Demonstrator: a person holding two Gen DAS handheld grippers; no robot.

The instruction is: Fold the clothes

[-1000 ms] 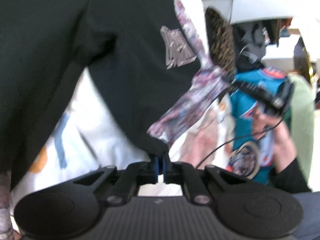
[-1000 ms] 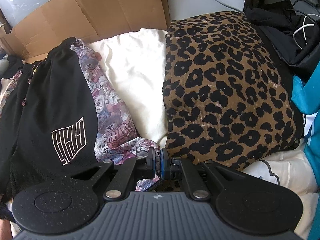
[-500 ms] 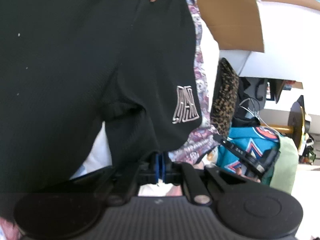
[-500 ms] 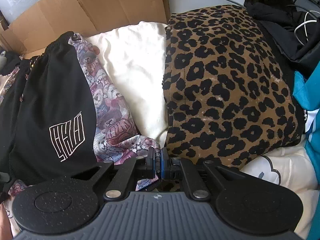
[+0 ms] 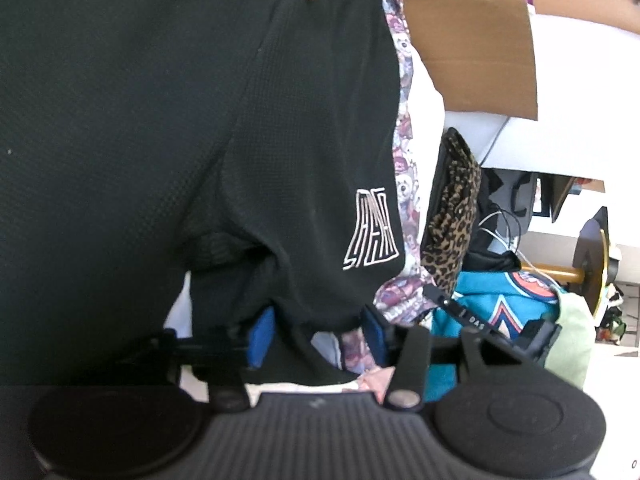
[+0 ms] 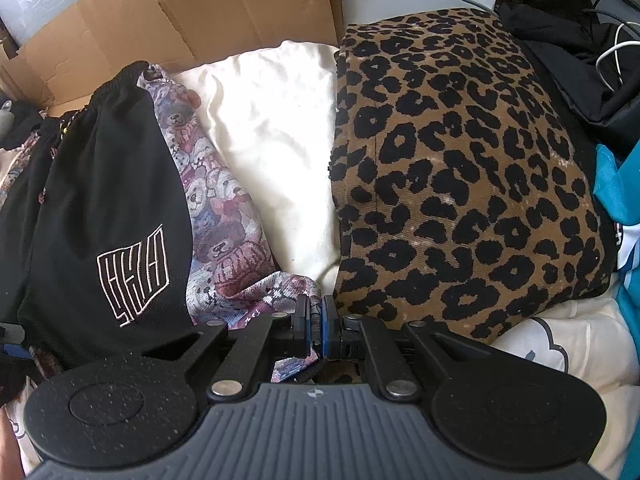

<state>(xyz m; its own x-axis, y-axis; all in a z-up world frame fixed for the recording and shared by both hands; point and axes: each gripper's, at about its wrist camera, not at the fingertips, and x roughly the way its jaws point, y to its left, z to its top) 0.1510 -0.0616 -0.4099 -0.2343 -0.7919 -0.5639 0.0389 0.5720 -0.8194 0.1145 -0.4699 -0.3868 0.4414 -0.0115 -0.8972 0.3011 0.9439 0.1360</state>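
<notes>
Big cardboard (image 6: 192,12) flap propped along the back, same cardboard (image 5: 476,56) top right from the other side. White cable (image 6: 616,52) looped over a black bag (image 6: 568,52) in the far right corner. Brass stand (image 5: 592,256) way off right, blurry clutter behind it on the floor.

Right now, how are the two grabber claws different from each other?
The left gripper has its jaws apart, just opened, with the hem of the black shorts lying loose between its blue pads; the right gripper is pinched shut on a dark fabric edge beside the teddy-bear print cloth. The left gripper sits by the shorts, the right one by the leopard-print garment. Both are black with blue pads.
</notes>
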